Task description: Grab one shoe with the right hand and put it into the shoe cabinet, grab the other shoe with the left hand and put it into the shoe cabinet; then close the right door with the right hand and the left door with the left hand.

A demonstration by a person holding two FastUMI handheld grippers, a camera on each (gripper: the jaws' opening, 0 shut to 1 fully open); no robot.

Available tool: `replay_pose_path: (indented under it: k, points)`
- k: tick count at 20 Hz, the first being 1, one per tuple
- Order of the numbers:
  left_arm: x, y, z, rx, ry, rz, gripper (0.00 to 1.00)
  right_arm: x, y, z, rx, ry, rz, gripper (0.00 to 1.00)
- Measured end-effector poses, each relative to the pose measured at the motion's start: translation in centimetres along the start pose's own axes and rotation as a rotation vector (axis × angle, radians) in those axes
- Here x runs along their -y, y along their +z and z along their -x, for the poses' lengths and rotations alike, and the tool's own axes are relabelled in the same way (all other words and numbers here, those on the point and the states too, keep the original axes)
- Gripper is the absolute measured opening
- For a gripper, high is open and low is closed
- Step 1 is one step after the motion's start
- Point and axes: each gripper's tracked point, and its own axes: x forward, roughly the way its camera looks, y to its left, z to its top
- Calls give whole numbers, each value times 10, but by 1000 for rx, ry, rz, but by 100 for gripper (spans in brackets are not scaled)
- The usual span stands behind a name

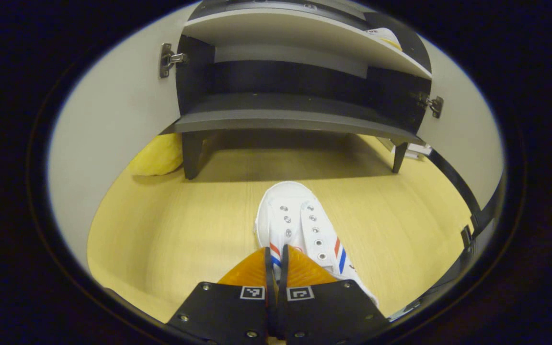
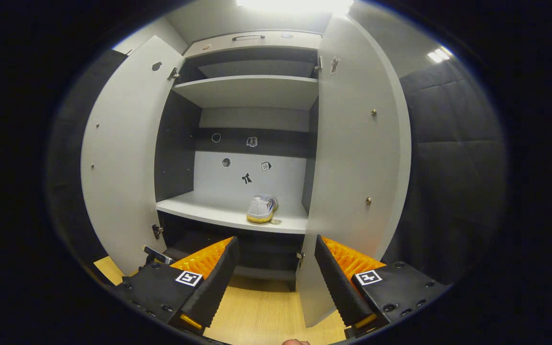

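A white sneaker (image 1: 300, 225) with red and blue stripes lies on the wooden floor in front of the shoe cabinet (image 1: 295, 120). My left gripper (image 1: 276, 256) is shut on the shoe's collar edge near the heel. In the right gripper view the second white shoe (image 2: 262, 209) rests on the cabinet's middle shelf (image 2: 218, 211), heel toward me. My right gripper (image 2: 276, 273) is open and empty, a short way back from the cabinet. Both doors stand open: the left door (image 2: 122, 153) and the right door (image 2: 352, 177).
A yellow soft object (image 1: 158, 155) lies by the cabinet's left leg. Cabinet legs (image 1: 190, 155) raise the bottom board off the floor (image 1: 175, 230). Padded dark wall (image 2: 453, 158) stands to the right of the cabinet. An upper shelf (image 2: 252, 88) and a top drawer with a handle (image 2: 248, 37) sit above.
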Motion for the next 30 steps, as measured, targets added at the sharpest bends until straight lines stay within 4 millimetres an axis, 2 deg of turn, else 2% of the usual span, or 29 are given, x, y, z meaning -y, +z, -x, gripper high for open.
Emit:
replay_pose_path:
  k: [5, 9, 11, 12, 16, 20, 24, 26, 27, 30]
  points:
    - [-2, 15, 8, 38, -8, 20, 1, -3, 4, 3, 8, 6, 11, 100]
    - [3, 50, 25, 101, -30, -1, 1, -9, 7, 6, 17, 12, 15, 100]
    - [16, 68, 44, 138, -50, -17, 1, -9, 10, 7, 28, 6, 28, 96]
    - [17, 77, 53, 156, -58, -18, 1, -10, 12, 7, 32, 6, 30, 99]
    - [13, 109, 89, 228, -73, -41, 1, -13, 15, 10, 38, 9, 29, 99]
    - [8, 144, 138, 316, -91, -52, 1, -14, 19, 7, 46, 11, 19, 100]
    - [-5, 157, 179, 386, -103, -46, 1, -13, 21, 5, 58, 12, 22, 99]
    - [-7, 147, 184, 414, -106, -41, 1, -13, 24, 2, 64, 10, 28, 99]
    - [-5, 140, 178, 432, -108, -45, 1, -14, 24, 0, 67, 14, 29, 99]
    - [-2, 130, 179, 468, -118, -52, 1, -12, 25, -2, 72, 15, 42, 99]
